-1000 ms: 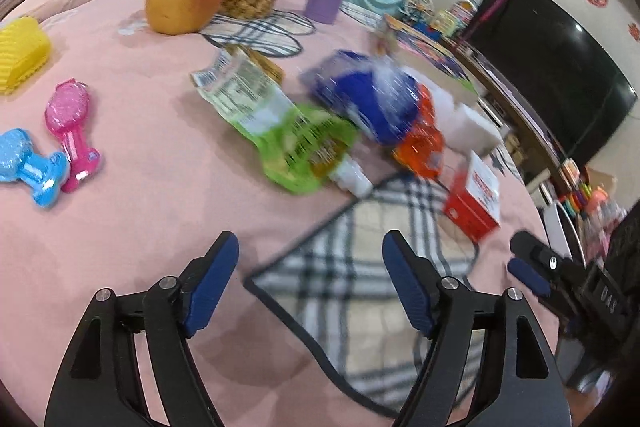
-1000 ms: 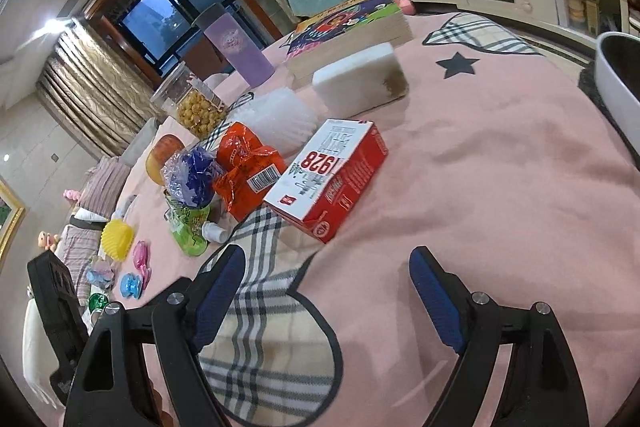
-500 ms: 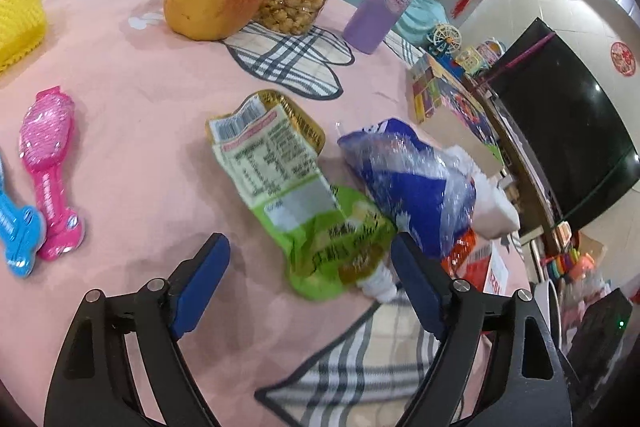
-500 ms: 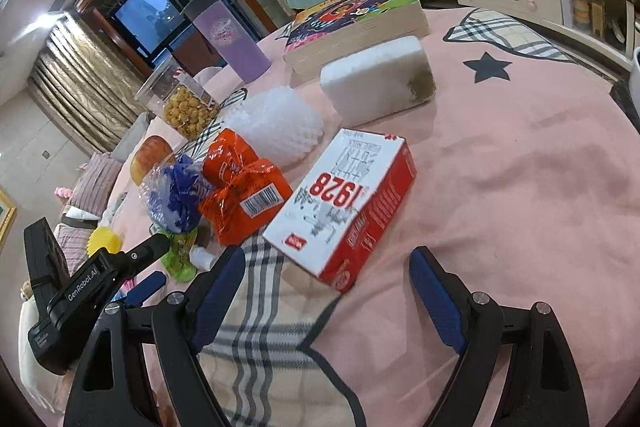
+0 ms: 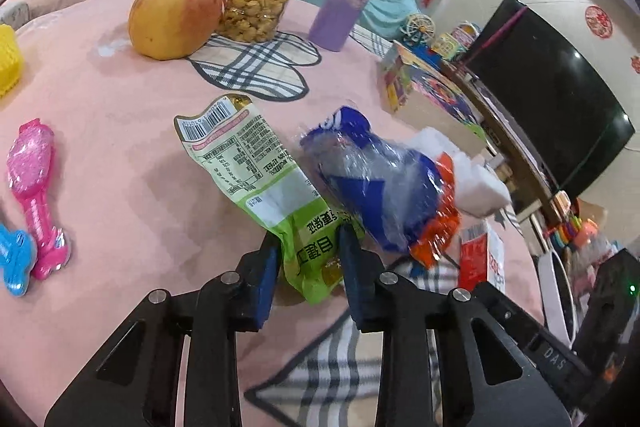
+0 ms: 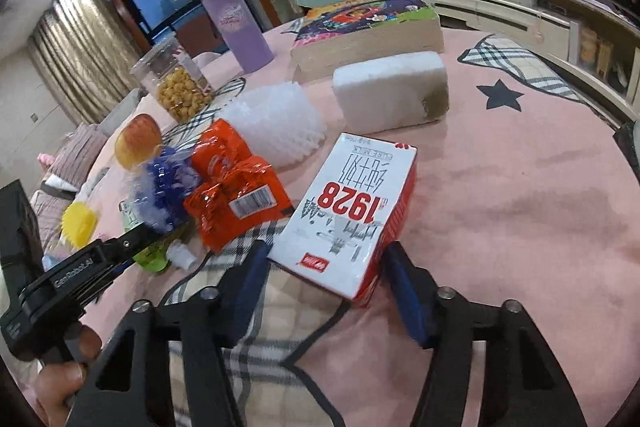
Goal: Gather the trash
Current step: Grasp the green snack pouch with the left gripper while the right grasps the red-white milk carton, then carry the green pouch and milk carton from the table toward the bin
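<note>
Tabletop (image 5: 120,131): pink cloth with grey plaid patches. Pouch (image 5: 280,195): green and white. Wrapper (image 6: 236,199): orange foil. Bag (image 5: 372,179): blue and clear. Carton (image 6: 356,211): white face, red sides and numerals. Tumbler (image 6: 240,27): lilac. Apple (image 5: 174,19): yellow-red. Fingers (image 6: 404,291): blue pads on black.

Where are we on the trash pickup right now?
Nothing looks collected yet; no bin is identifiable. In hand: the left gripper is closing on the green pouch, and the right gripper is closing around the milk carton, both still on the table. Left: the blue wrapper and orange wrapper lie untouched.
</note>
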